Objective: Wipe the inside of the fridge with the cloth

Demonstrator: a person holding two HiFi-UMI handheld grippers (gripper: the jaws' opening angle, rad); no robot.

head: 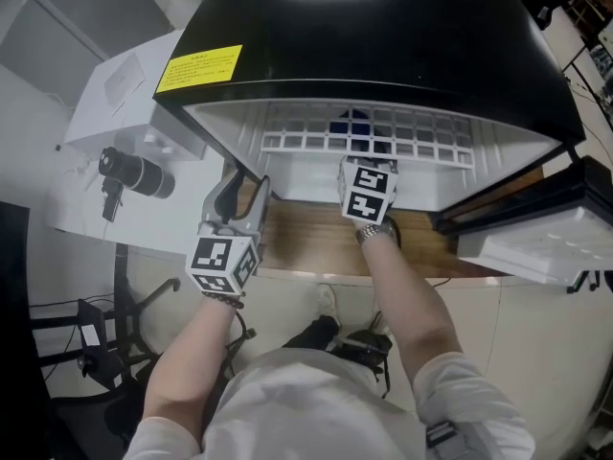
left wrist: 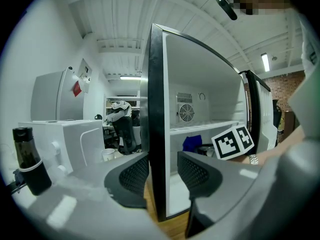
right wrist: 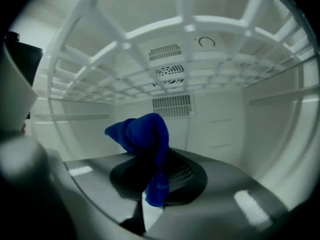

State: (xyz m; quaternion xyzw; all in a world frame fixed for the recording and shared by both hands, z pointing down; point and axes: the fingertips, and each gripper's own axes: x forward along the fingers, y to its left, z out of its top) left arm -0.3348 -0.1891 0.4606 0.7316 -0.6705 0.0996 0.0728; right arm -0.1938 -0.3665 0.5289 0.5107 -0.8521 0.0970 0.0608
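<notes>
A black cylindrical bottle (head: 134, 172) is noted on the white counter (head: 86, 214), well to the left of the left gripper (left wrist: 162, 176). That claw is clamped, jaws set wide, on the black front edge of the left wall of the small white-lined fridge (left wrist: 156, 109). To its right, the right gripper (right wrist: 155, 191) is held inside the fridge, beneath the white plastic grid shelf (right wrist: 150, 31). Its jaws are drawn nearly together on the crumpled blue cloth (right wrist: 145, 134), which is bunched above the tips, short of the slotted vents (right wrist: 171, 104) in the back wall.
</notes>
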